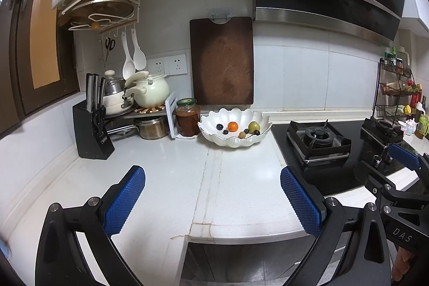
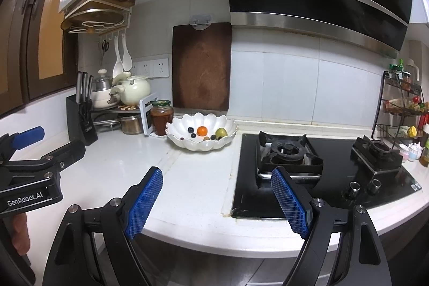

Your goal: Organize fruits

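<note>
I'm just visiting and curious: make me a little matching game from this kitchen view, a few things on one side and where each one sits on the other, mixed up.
Things:
1. orange fruit
2. jar with the green lid
3. knife block
4. brown cutting board

Places:
A. hanging on the wall behind the bowl
B. inside the white scalloped bowl
C. on the counter just left of the bowl
D. far left on the counter, under the window

Right pairs: 1-B, 2-C, 3-D, 4-A
</note>
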`<action>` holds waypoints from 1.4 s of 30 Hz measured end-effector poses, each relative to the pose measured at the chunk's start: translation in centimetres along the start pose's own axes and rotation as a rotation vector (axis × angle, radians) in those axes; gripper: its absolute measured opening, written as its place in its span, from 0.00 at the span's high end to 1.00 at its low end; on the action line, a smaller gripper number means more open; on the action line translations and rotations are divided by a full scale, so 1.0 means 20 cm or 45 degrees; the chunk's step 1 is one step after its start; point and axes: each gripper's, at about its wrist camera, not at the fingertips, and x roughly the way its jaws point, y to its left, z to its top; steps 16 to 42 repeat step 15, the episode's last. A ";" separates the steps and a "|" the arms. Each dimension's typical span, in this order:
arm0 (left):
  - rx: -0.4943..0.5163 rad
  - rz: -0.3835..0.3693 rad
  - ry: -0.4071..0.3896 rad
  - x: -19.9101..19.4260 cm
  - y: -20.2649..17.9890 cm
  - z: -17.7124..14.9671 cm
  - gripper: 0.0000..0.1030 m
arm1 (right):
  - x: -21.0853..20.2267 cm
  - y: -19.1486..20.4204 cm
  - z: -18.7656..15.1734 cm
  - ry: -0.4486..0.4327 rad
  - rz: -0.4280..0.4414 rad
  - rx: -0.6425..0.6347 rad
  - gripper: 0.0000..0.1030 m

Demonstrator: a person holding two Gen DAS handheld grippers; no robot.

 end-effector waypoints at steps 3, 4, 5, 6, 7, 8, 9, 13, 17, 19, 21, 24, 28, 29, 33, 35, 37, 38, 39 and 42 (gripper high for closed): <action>0.002 -0.002 0.001 0.00 0.00 0.00 0.00 | 0.00 0.00 0.00 0.002 0.002 0.000 0.18; 0.002 -0.004 0.001 0.00 -0.01 0.00 0.00 | 0.00 -0.01 0.00 0.000 0.001 0.001 0.18; 0.002 -0.003 0.001 0.00 -0.01 0.00 0.00 | 0.00 -0.01 0.00 0.000 0.003 0.000 0.18; 0.002 -0.003 0.001 0.00 -0.01 0.00 0.00 | 0.00 -0.01 0.00 0.000 0.004 0.000 0.18; 0.003 -0.003 0.001 0.00 -0.01 0.00 0.00 | 0.00 -0.01 0.00 -0.001 0.001 -0.001 0.18; 0.002 -0.002 0.001 0.00 -0.01 0.00 0.00 | 0.00 -0.01 0.00 0.000 0.002 -0.001 0.18; 0.002 -0.002 0.000 0.00 -0.01 0.00 0.00 | 0.00 -0.01 0.00 0.000 0.002 0.000 0.18; 0.001 -0.004 0.000 0.00 -0.02 0.01 0.00 | 0.00 -0.01 0.01 0.000 0.003 0.002 0.18; -0.002 -0.004 0.001 0.00 -0.02 0.01 0.00 | 0.00 -0.01 0.01 0.002 0.003 0.001 0.18; -0.002 -0.004 0.001 0.00 -0.02 0.01 0.00 | 0.00 -0.01 0.01 0.002 0.003 0.001 0.18; -0.002 -0.004 0.001 0.00 -0.02 0.01 0.00 | 0.00 -0.01 0.01 0.002 0.003 0.001 0.18; -0.002 -0.004 0.001 0.00 -0.02 0.01 0.00 | 0.00 -0.01 0.01 0.002 0.003 0.001 0.18; -0.002 -0.004 0.001 0.00 -0.02 0.01 0.00 | 0.00 -0.01 0.01 0.002 0.003 0.001 0.18; -0.002 -0.004 0.001 0.00 -0.02 0.01 0.00 | 0.00 -0.01 0.01 0.002 0.003 0.001 0.18; -0.002 -0.004 0.001 0.00 -0.02 0.01 0.00 | 0.00 -0.01 0.01 0.002 0.003 0.001 0.18; -0.002 -0.004 0.001 0.00 -0.02 0.01 0.00 | 0.00 -0.01 0.01 0.002 0.003 0.001 0.18; -0.002 -0.004 0.001 0.00 -0.02 0.01 0.00 | 0.00 -0.01 0.01 0.002 0.003 0.001 0.18; -0.002 -0.004 0.001 0.00 -0.02 0.01 0.00 | 0.00 -0.01 0.01 0.002 0.003 0.001 0.18; -0.002 -0.004 0.001 0.00 -0.02 0.01 0.00 | 0.00 -0.01 0.01 0.002 0.003 0.001 0.18; -0.002 -0.004 0.001 0.00 -0.02 0.01 0.00 | 0.00 -0.01 0.01 0.002 0.003 0.001 0.18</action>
